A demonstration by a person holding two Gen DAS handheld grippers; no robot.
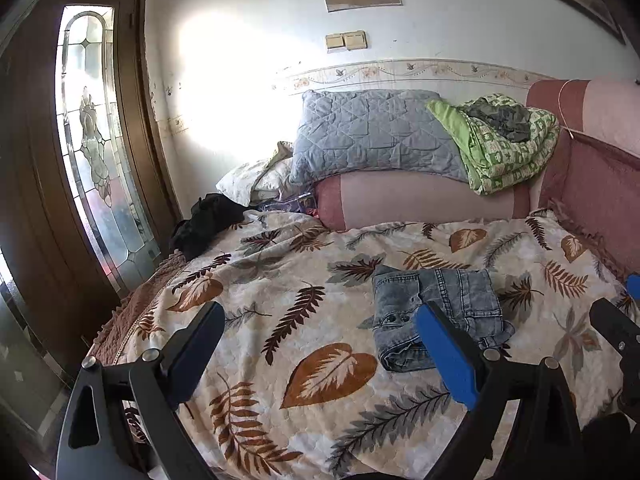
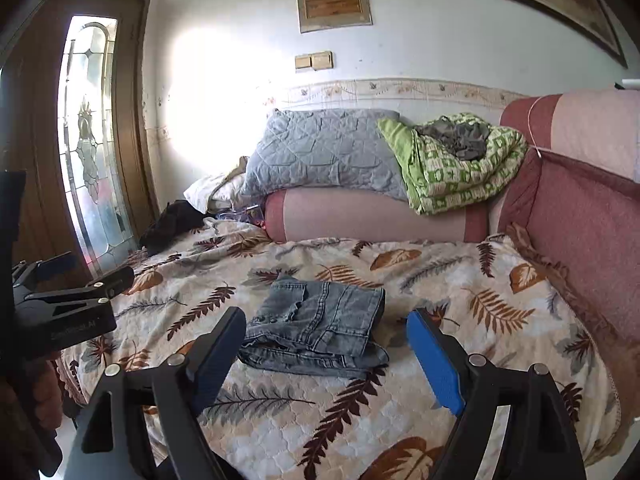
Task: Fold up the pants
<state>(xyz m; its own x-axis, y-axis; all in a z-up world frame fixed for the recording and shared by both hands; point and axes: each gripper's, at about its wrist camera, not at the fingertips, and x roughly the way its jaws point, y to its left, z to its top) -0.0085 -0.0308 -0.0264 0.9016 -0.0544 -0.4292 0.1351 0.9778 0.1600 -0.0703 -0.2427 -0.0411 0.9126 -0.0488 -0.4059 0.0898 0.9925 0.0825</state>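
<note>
The grey denim pants [image 1: 440, 312] lie folded into a small thick bundle on the leaf-patterned bedspread [image 1: 312, 280]. My left gripper [image 1: 320, 312] hovers above the bed near its front, open, with nothing between its fingers; the bundle sits just behind its blue right pad [image 1: 444, 356]. In the right wrist view the pants [image 2: 320, 328] lie straight ahead, beyond my right gripper [image 2: 326, 316], which is open and empty and apart from the cloth. The left gripper [image 2: 96, 270] shows at that view's left edge, and the right gripper [image 1: 624, 304] at the left wrist view's right edge.
At the bed's far end a pink bolster [image 1: 424, 200] carries a grey quilted pillow [image 1: 368, 136] and a green patterned blanket [image 1: 508, 148]. A black garment [image 1: 208, 220] lies at the far left corner. A wooden door with glass [image 1: 92, 140] stands left; a padded headboard [image 1: 600, 200] runs along the right.
</note>
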